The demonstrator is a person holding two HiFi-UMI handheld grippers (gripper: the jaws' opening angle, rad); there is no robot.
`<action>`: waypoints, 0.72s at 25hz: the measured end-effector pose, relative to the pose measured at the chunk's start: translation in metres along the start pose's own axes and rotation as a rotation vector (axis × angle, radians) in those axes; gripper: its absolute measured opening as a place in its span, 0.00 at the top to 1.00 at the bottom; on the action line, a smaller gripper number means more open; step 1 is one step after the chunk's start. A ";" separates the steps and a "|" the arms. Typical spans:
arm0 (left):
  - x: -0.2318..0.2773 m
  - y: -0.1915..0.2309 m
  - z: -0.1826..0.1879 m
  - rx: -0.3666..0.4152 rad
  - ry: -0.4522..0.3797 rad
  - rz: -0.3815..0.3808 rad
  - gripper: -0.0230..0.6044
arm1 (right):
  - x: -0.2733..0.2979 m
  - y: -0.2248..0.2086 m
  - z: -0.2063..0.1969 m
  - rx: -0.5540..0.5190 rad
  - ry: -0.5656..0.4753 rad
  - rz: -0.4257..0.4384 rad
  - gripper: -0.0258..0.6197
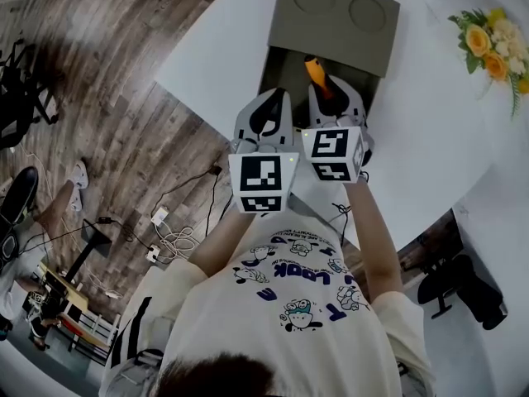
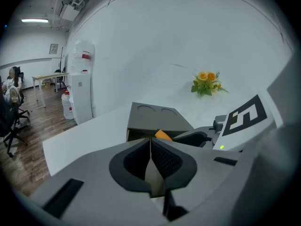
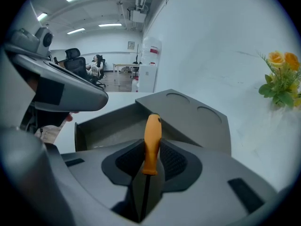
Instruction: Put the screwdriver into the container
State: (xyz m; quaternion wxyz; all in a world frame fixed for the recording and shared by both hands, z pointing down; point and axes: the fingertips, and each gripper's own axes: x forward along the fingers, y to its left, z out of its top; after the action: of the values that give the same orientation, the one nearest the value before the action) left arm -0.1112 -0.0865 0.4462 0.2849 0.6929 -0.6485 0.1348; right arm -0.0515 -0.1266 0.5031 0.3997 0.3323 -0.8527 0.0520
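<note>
An orange-handled screwdriver (image 1: 315,71) is clamped in my right gripper (image 1: 331,89), handle pointing forward over the open compartment of the grey container (image 1: 374,25). In the right gripper view the handle (image 3: 152,140) sticks out between the pads of my right gripper (image 3: 151,150), and the dark shaft runs back between the jaws. The container (image 3: 197,119) lies just ahead, its lid part bearing two round recesses. My left gripper (image 1: 271,99) hovers beside the right one at the container's near edge. Its pads (image 2: 162,160) meet with nothing between them, and the orange handle (image 2: 163,135) peeks up beyond them.
The container stands on a white table (image 1: 430,139) whose near edge runs diagonally below the grippers. A bunch of yellow flowers (image 1: 492,44) sits at the far right. Cables and a power strip (image 1: 161,238) lie on the wooden floor to the left.
</note>
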 end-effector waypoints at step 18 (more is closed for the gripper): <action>-0.001 -0.005 -0.003 -0.020 0.015 -0.004 0.93 | 0.000 0.000 -0.011 0.080 0.057 0.038 0.76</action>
State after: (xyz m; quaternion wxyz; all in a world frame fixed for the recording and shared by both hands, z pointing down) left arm -0.1054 -0.0841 0.4475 0.2968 0.6903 -0.6463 0.1330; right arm -0.0444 -0.1222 0.5106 0.4091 0.3301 -0.8445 0.1029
